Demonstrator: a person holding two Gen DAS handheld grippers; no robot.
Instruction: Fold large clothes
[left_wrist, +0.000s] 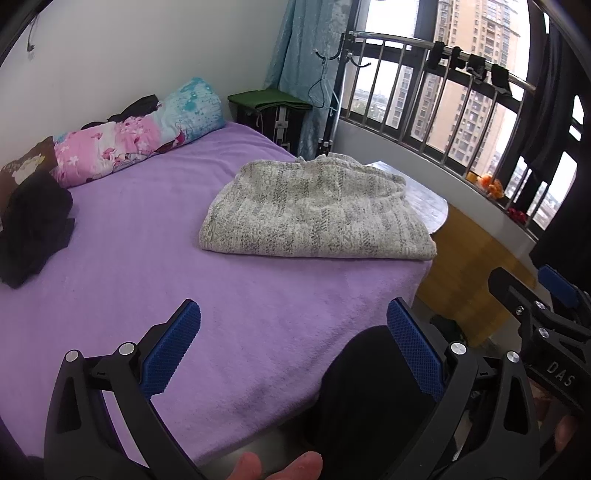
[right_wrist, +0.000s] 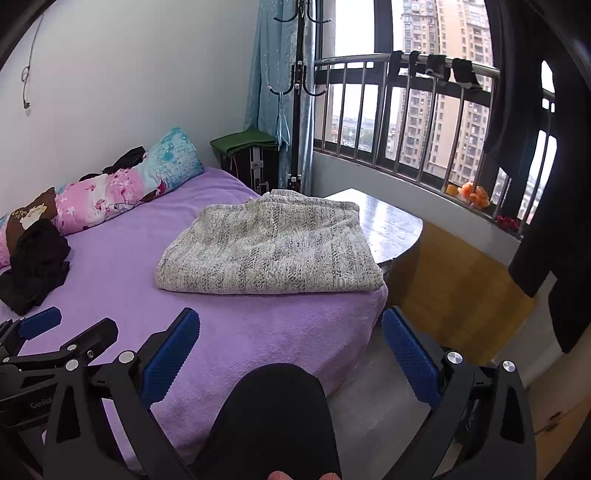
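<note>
The grey-and-white knit garment (left_wrist: 317, 210) lies folded into a thick rectangle on the purple bedsheet (left_wrist: 147, 258), at the bed corner nearest the window, touching the small wooden table (right_wrist: 391, 221) beside it. Both tools hang well short of the garment: the left gripper (left_wrist: 293, 354) and the right gripper (right_wrist: 291, 354) each have their blue pads spread wide with nothing between them.

The fold looks close to finished. Judging from its puffed far edge, a tidy result would call for pressing that edge flat and squaring the near corners, or taking up the black clothing (left_wrist: 33, 229) heaped far off toward the pillows.

Readable lettering: "DAS" on the right tool's body, "GenRob" on the left's, cut off.
</note>
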